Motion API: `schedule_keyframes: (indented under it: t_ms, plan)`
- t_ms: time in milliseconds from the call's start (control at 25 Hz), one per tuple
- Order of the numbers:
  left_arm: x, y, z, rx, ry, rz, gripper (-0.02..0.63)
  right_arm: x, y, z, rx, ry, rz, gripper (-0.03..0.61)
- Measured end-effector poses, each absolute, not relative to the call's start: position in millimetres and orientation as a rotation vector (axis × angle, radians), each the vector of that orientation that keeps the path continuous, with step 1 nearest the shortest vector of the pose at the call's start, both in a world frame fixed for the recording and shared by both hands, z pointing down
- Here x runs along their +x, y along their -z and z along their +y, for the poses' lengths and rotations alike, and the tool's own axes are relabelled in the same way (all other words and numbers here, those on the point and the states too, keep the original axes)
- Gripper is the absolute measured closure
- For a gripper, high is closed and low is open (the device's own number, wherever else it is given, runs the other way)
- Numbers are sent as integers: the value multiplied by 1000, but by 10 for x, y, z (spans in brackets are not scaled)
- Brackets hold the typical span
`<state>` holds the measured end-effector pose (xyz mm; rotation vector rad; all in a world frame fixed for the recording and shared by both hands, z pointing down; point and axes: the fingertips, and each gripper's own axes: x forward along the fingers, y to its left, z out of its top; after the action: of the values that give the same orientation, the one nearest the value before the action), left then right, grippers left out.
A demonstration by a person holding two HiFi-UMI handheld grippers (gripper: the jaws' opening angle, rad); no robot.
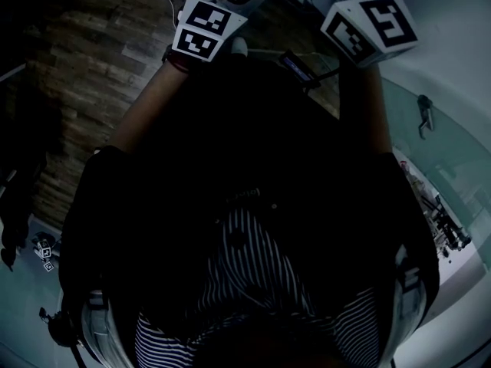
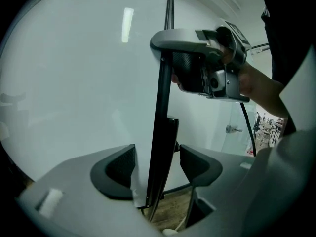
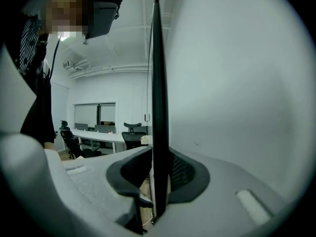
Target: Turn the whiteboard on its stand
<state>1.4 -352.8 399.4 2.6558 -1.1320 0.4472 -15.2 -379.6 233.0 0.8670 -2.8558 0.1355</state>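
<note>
Left hand-held gripper (image 2: pixel 158 167) straddles the edge of the upright whiteboard (image 2: pixel 74 83) with slack, right hand-held gripper (image 3: pixel 159 174) pinches it snugly; better tighten the left, then swing both evenly to avoid slipping.

A: Whiteboard (image 2: pixel 74 83)?
B: White face, black along the edge.
A: Tongs?
B: Left tongs (image 2: pixel 157 169), right tongs (image 3: pixel 157 174): pale grey bodies. Pads (image 2: pixel 116 169) black, finely textured. Marker cubes (image 1: pixel 205 27): white with black square patterns.
A: Surroundings?
B: Floor (image 1: pixel 84 60): brown wood planks, uneven tones. Shirt (image 1: pixel 253 259): black-and-white stripes. Chairs (image 3: pixel 132 135): black.
</note>
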Motion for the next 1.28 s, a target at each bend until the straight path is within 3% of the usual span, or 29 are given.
schedule_keyframes:
  t_ms: [240,320,440,480,760,1280]
  plan:
    - [-192,-3855,-3454,2639,-397,-1178,344,-27,-2351,-3673,918,-97,-2819,462]
    - [-295,-3788,-3406,2639,-361,-1175,411,161,-2386,-3645,977,-116,-2808,462]
    - [-400,-3657,-3265,2659,-267,-1099,611,494,-2549,-3524,1083,-210,-2802,503]
    - [-434,-3619,-3212,2652,-227,-1075,611,557,-2636,-3441,1080,-291,-2816,577]
    - [-691,-3520,-2967,2571,-91,-1052,611,247,-3071,-2886,882,-553,-2827,577]
    - [-536,-3577,-2610,2584,-87,-1050,611,46,-3209,-2712,614,-441,-2856,578]
